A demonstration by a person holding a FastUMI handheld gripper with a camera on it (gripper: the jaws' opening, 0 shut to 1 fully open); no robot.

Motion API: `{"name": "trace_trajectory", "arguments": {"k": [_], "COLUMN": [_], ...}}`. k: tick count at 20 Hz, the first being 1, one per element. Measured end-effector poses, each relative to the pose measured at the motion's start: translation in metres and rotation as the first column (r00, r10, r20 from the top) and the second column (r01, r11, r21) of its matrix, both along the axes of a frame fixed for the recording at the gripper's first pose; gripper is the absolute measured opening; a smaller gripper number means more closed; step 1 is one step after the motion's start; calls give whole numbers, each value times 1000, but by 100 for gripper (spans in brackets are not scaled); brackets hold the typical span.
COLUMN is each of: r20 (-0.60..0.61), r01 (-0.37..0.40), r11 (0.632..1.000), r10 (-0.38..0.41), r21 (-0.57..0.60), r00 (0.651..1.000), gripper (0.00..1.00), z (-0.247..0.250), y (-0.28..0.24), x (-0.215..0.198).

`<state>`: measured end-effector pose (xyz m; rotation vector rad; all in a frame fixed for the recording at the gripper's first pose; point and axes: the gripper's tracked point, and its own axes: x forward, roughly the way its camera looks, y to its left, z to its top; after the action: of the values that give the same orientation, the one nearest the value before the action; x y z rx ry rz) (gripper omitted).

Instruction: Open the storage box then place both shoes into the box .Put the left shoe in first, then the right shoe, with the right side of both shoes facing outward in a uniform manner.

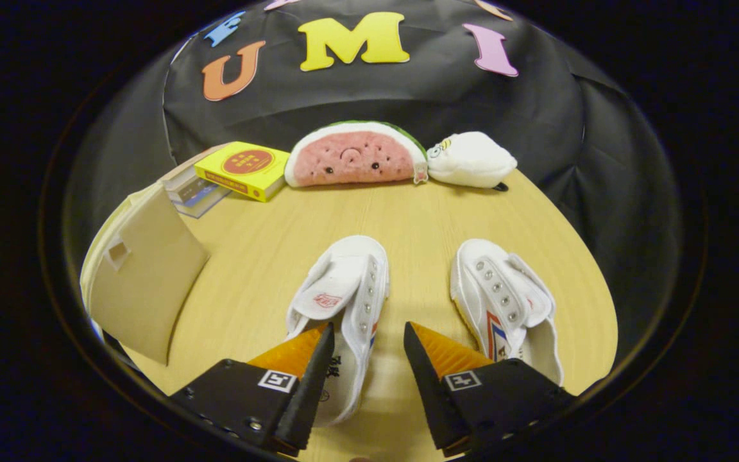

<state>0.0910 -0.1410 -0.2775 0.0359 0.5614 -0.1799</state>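
Hovering over the wooden table [292,224], the gripper [367,333] has its fingers spread, gripping nothing. The left shoe [344,301] lies partly between them, the right shoe [504,295] just beside, the storage box [142,282] farther left.

Light wood table [408,218]; black cloth wall [408,96] behind; dim surroundings.

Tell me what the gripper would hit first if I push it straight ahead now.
Probably the white shoe whose side sits between the open fingers of the gripper. Past it, bare table runs to the watermelon plush. Height above the shoe is unclear.
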Motion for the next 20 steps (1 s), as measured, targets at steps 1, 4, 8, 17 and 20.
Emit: {"name": "trace_trajectory", "arguments": {"k": [1,4,8,17,20], "r20": [-11,-62,-115,-163,-147], "r01": [-4,-6,26,129,144], "r11": [1000,999,992,924,899], "r10": [4,8,-12,-74,-90], "r21": [0,41,121,361,414], "r00": [1000,998,993,984,985], "gripper": [61,32,12,0,0], "z": [-3,-11,-20,11,33], "y": [-1,2,4,54,91], "x": [2,3,3,-27,-44]}}
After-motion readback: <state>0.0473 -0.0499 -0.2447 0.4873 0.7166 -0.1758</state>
